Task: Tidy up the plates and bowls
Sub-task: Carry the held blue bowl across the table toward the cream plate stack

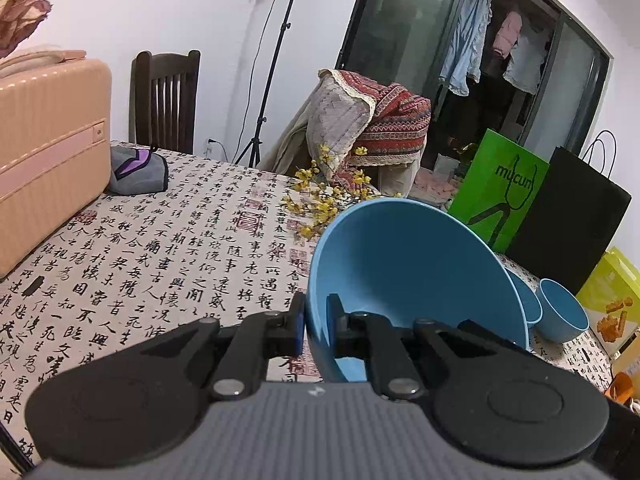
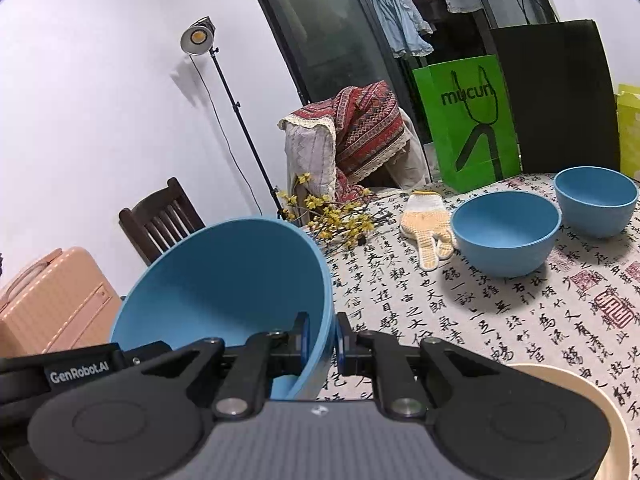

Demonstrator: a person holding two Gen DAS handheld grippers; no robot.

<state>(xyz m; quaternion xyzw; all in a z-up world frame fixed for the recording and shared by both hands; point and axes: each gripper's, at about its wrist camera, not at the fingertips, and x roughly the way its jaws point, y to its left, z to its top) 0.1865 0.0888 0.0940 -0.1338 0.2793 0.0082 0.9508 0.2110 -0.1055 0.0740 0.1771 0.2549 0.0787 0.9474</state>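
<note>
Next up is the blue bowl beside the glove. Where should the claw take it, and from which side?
Once the big bowl is down, pinch this bowl at its near rim from above, one finger inside, one outside. It stands upright, mouth up, and looks too wide to span. The glove crowds its left and the far bowl its right; the near side is free.

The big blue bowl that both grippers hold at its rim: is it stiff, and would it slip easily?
The big blue bowl probably is stiff: its thin rim keeps a round shape between the left gripper and right gripper. Its smooth wall may slip, since it hangs tilted.
</note>
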